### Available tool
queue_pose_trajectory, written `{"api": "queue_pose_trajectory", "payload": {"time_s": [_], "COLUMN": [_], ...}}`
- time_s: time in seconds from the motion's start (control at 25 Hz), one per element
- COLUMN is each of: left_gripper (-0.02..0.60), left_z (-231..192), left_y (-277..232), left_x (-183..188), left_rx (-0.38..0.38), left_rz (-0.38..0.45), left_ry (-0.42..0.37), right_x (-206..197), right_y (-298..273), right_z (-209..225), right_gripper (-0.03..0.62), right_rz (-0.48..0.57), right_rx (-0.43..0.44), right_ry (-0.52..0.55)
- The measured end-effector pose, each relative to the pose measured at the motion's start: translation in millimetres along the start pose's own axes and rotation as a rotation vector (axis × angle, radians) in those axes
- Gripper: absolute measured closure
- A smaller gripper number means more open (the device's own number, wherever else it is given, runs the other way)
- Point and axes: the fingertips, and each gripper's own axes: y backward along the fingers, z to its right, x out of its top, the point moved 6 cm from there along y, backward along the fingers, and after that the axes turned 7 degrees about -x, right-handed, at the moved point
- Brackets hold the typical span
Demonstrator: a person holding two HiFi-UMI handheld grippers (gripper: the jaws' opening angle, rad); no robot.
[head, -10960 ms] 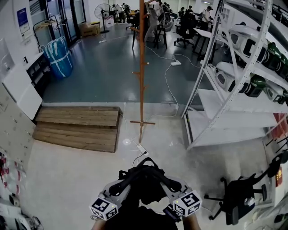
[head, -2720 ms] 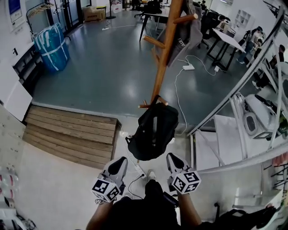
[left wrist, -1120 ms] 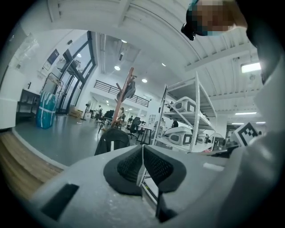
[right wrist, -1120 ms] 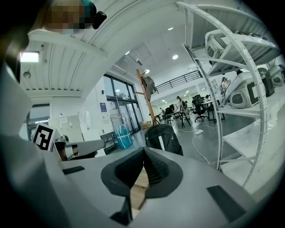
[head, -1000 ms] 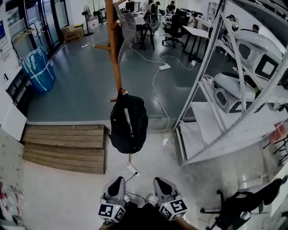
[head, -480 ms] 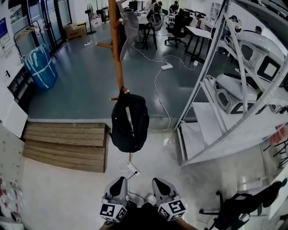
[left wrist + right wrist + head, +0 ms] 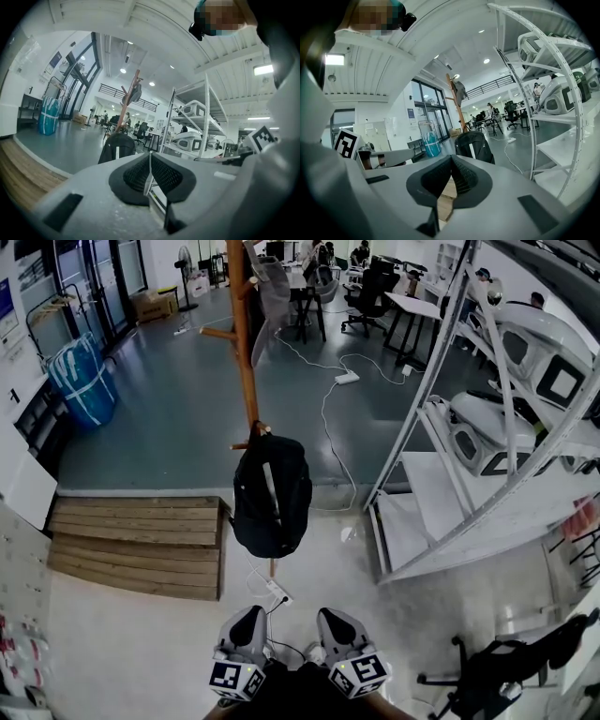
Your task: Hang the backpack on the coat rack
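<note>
In an open hall with a grey floor (image 7: 178,418), a white metal shelving rack (image 7: 424,381) fills the right side, with white and black machines on its shelves. Left of it a low wooden platform (image 7: 141,545) lies at the edge of the grey floor. A tall wooden coat rack (image 7: 246,352) stands between the platform and the shelving. The black backpack (image 7: 272,495) hangs from one of its low pegs, clear of the floor, back panel and a pale strap facing the camera. A blue wrapped bundle (image 7: 82,381) stands far left, and a black office chair (image 7: 497,662) sits at the lower right. A white power strip (image 7: 272,592) lies on the floor just under the backpack. The left gripper (image 7: 249,615) and right gripper (image 7: 331,617) sit side by side near the person's body, well apart from the backpack, each with jaws pressed together and nothing between them.
</note>
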Motion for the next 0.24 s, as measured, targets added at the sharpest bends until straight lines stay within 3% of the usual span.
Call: {"api": "queue_pose_trajectory", "payload": {"time_s": [0.24], "left_gripper": [0.557], "left_z": [-4.7], "left_y": [0.3], "left_x": [0.2], "left_rx": [0.001], "left_rz": [-0.010], "left_ry": [0.012], "right_x": [-1.1], "right_y": [-2.1], "right_z": [-4.2], "right_gripper": [0.582], "right_rz": [0.004], "right_rx": [-0.005], "right_ry": [-0.003]}}
